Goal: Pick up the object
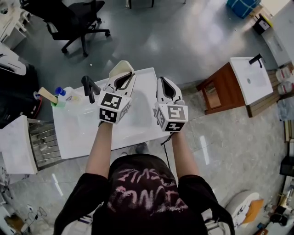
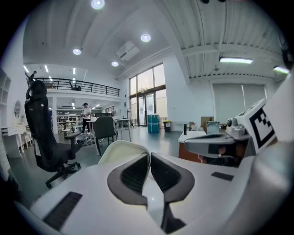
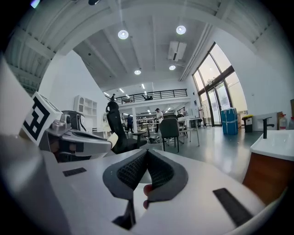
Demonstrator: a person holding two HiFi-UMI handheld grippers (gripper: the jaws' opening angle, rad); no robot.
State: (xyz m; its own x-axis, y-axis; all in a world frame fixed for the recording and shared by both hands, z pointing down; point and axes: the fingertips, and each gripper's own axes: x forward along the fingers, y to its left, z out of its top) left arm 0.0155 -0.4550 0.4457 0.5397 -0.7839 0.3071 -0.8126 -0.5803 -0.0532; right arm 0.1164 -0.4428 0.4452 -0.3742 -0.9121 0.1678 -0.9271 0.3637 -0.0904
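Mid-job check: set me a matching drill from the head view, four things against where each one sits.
1 black office chair; 2 wooden cabinet with white basin top; 3 blue container; 4 black curved tap
A top right corner; B right of the right claw; C floor, upper left; D on the white table, left of the left claw
Pairs: 1-C, 2-B, 3-A, 4-D
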